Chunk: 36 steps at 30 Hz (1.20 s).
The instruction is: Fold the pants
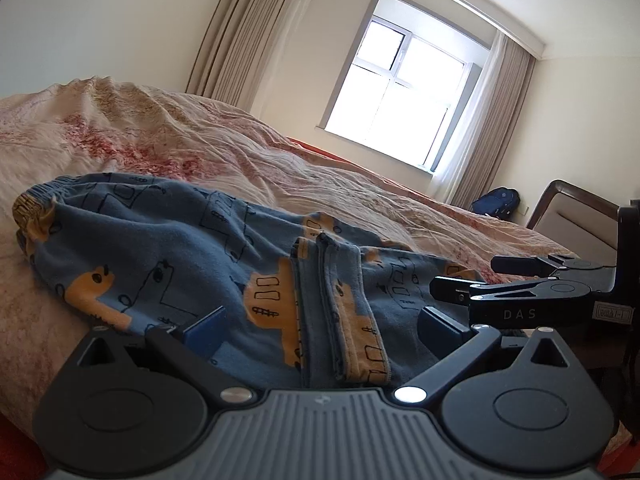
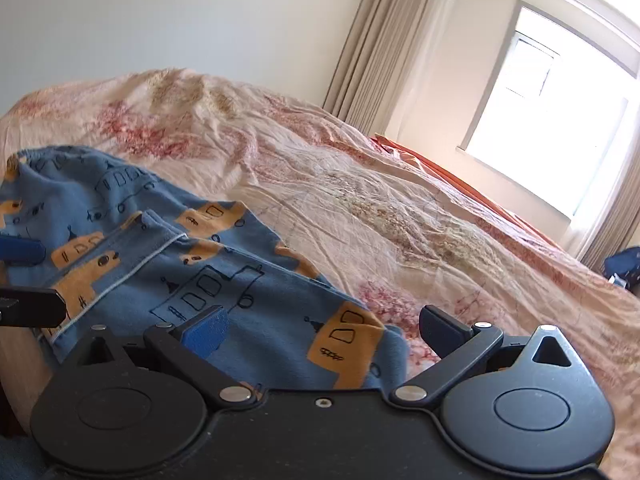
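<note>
Blue pants [image 1: 168, 248] with orange bus/bear print lying on bed [image 1: 360, 184], near edge closest to both cameras. Waistband at far left, bunched. 2 leg ends folded over, cuffs stacked toward the left gripper [image 1: 322, 326]. Fabric wrinkled, not flat.

Left gripper: jaws spread wide, nothing between pads, cuffs lying in the gap below. Low over the leg ends; contact with cloth impossible to confirm.

Right gripper [image 2: 324, 330]: jaws likewise released, spread over the pants [image 2: 224, 272] near their right edge. Left pad over blue fabric, right pad over bedsheet [image 2: 400, 208] just beside the hem. No cloth pinched.

Right gripper [image 1: 516, 280] also visible side-on in left wrist view, just beside the pants' right edge. Left gripper's blue pad [image 2: 20, 250] showing at left edge of right wrist view.

Background: window [image 1: 404, 84], beige curtains [image 1: 236, 36], blue backpack [image 1: 496, 200] on floor, chair [image 1: 576, 212] at right.
</note>
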Available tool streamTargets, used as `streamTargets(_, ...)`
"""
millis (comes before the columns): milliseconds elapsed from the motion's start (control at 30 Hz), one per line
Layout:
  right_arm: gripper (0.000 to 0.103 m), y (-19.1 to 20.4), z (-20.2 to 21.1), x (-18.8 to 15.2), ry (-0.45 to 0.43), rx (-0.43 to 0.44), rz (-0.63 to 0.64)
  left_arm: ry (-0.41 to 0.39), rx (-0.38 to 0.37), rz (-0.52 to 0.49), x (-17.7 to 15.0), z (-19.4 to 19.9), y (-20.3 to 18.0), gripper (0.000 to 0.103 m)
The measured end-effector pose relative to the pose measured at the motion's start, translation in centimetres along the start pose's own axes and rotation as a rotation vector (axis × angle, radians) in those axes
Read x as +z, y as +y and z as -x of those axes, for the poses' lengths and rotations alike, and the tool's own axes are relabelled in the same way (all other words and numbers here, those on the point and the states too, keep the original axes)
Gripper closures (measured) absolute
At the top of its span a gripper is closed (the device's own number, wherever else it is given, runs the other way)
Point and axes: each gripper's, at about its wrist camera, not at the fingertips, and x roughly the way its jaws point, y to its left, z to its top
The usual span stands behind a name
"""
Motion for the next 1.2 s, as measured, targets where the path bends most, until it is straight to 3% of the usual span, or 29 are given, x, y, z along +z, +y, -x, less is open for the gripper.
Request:
streamTargets(167, 0.001, 0.8, -0.4, -0.3, -0.061, 0.071, -0.166, 0.014, 0.083, 0.009, 0.2, 1.4, 1.0, 0.0)
streamTargets(300, 0.001, 2.2, -0.3, -0.6, -0.078, 0.101, -0.254, -0.027, 0.141, 0.054, 0.4, 4.0, 3.0, 0.0)
streamTargets(567, 0.0, 6.0, -0.7, -3.9, -0.102, -0.022, -0.273, -0.12, 0.274, 0.151, 2.9, 4.2, 9.2, 0.0)
streamTargets(700, 0.0, 6.0, -0.7, -4.7, -0.124, -0.026, -0.292, -0.09, 0.258, 0.264, 3.6, 2.8, 12.1, 0.001)
streamTargets(900, 0.0, 6.1, -0.7, -5.1, -0.135, -0.028, -0.29, -0.137, 0.141, 0.528, 3.3, 3.0, 15.6, 0.003)
streamTargets(967, 0.0, 6.2, -0.7, -5.2, -0.139, -0.035, -0.286, -0.137, 0.122, 0.575, 3.3, 2.8, 16.3, 0.015)
streamTargets(1200, 0.0, 6.6, -0.5, -5.3, -0.15, -0.062, -0.265, -0.131, 0.221, 0.626, 3.2, 2.7, 16.5, 0.068)
